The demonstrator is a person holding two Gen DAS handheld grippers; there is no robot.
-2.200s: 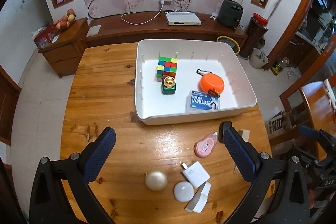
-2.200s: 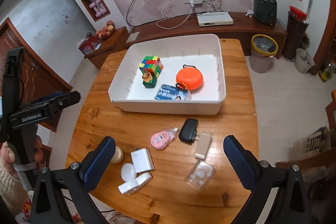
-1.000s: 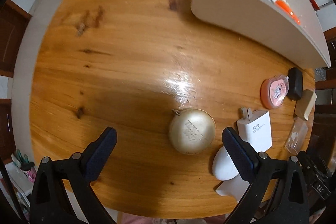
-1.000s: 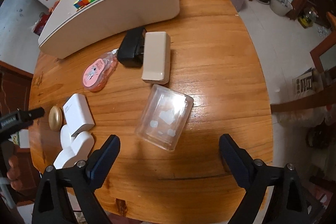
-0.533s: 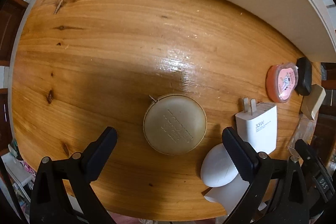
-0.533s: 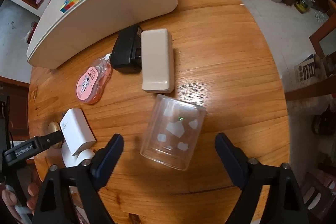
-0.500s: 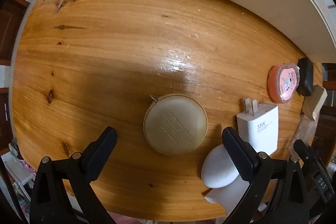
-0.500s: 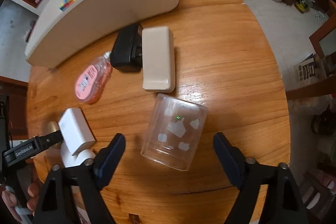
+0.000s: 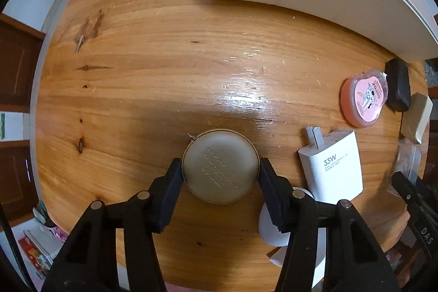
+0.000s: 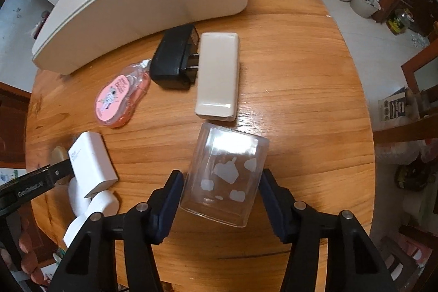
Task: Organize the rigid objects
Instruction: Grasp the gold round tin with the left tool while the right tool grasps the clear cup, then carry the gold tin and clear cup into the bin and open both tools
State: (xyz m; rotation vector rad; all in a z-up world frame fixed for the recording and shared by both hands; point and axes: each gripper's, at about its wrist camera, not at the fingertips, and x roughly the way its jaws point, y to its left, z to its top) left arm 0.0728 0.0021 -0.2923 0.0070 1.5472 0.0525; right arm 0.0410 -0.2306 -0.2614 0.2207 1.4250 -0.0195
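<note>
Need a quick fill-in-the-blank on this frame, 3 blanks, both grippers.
1. The left gripper has its jaws closed on the round ____ tin.
2. The right gripper clamps the ____ plastic box.
3. The black plug adapter lies between the pink tape dispenser and the ____ rectangular case.

Missing: gold; clear; beige

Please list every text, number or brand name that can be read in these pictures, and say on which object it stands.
"33W": white charger; smaller lines beneath unreadable.
"20": pink tape dispenser; remaining print too small.
"DAS": right gripper's body at the frame edge.
"GenRobot.AI": left gripper's body.
Embossed letters on gold round case: not legible.
</note>
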